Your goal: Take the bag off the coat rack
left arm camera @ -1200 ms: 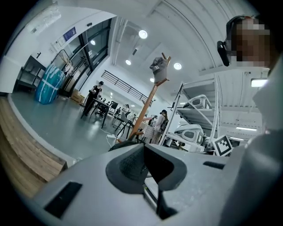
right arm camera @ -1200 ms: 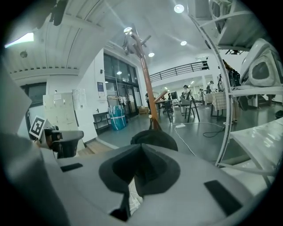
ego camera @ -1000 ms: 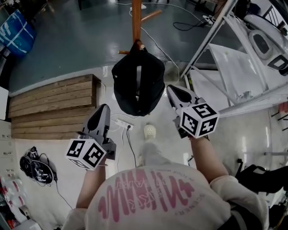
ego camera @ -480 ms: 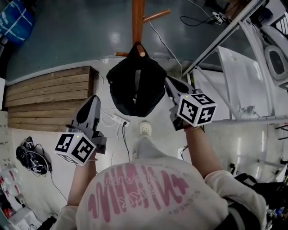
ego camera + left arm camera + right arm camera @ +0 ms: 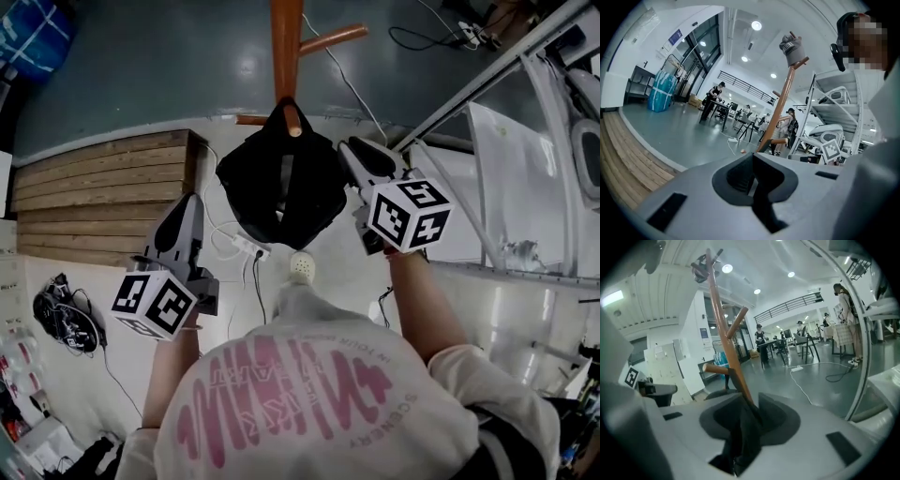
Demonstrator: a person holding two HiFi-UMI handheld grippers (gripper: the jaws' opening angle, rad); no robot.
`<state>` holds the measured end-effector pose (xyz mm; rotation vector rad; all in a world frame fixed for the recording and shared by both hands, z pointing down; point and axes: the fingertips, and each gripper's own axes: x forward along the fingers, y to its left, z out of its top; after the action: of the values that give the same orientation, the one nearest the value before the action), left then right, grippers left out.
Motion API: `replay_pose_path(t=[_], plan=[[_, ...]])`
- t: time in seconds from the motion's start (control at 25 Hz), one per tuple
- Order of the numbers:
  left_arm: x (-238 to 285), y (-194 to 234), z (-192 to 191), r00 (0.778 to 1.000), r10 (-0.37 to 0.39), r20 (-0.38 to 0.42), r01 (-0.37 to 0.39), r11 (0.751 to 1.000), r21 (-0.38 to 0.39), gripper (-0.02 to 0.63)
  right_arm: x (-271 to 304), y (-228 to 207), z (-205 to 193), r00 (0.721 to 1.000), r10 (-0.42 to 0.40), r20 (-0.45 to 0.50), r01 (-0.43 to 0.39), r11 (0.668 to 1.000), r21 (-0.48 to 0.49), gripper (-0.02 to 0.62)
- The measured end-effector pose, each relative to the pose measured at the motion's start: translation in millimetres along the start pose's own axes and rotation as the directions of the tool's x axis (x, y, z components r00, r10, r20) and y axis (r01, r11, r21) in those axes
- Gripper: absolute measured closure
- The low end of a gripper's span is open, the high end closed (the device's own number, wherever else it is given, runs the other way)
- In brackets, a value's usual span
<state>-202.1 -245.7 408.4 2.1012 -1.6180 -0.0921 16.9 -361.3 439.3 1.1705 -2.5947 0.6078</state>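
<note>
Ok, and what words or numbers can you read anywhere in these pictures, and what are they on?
No text here reads clearly.
Pink lettering on the person's shirt: upside down and too blurred to read.
Small blue sign: too small to read.
Cubes on the left gripper and right gripper: black-and-white square patterns only, no words.

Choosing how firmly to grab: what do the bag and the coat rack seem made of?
Bag: soft black fabric, matte; it sags and folds as it hangs. Coat rack: probably wood, smooth reddish-brown with a slight sheen; painted metal can't be excluded.
</note>
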Motion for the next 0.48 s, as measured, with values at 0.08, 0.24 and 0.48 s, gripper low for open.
replay_pose_path(t=[0.08, 0.24, 0.48], plan=[[4, 2, -5, 1.0, 0.014, -0.017, -0.014, 1.0, -0.003, 0.601, 8, 7, -1, 0.998, 0.063, -0.005, -0.063, 0.998, 0.019, 0.355], [8, 5, -10, 0.999, 0.034, -0.036, -0.034, 0.999, 0.001, 0.601, 23, 15, -19, 0.986, 0.149, -0.08, -0.148, 0.989, 0.023, 0.236], [11, 12, -11, 0.996, 0.074, -0.051, -0.075, 0.997, -0.012, 0.601, 44, 9, -45, 0.969, 0.179, -0.168, -0.18, 0.984, 0.005, 0.213]])
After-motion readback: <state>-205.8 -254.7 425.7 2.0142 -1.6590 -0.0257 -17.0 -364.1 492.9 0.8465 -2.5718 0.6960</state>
